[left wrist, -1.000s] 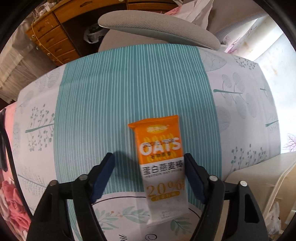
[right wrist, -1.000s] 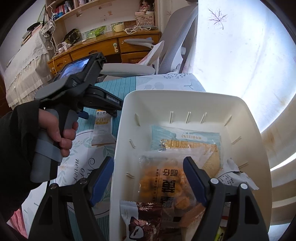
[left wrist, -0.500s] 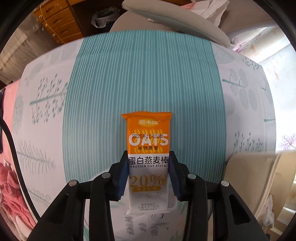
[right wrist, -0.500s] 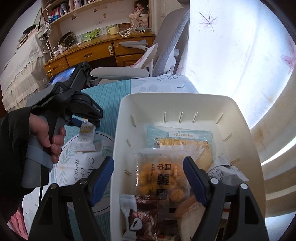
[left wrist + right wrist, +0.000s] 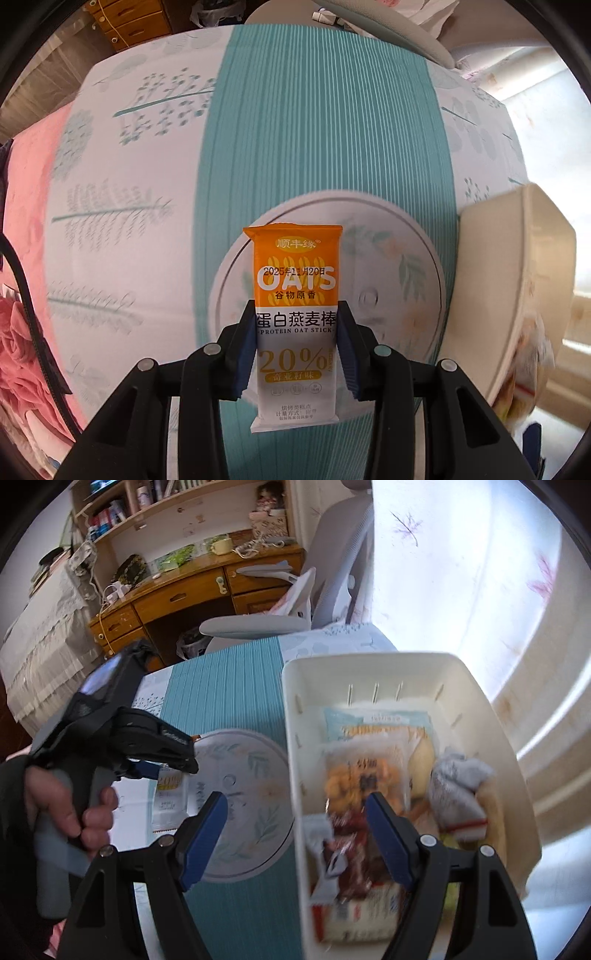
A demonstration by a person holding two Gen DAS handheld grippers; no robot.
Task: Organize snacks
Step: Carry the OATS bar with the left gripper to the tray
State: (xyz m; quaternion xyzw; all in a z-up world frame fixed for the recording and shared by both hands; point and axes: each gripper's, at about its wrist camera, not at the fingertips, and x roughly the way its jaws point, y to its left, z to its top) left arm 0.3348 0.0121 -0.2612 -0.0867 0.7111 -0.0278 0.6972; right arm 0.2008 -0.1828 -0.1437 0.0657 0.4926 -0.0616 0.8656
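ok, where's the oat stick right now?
The oat stick is clamped in the left gripper, held above the tablecloth's round leaf print, with the white basket off to its right.

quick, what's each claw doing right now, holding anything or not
Left claw: closed on the oat stick packet.
Right claw: open, holding nothing, above the white snack basket.
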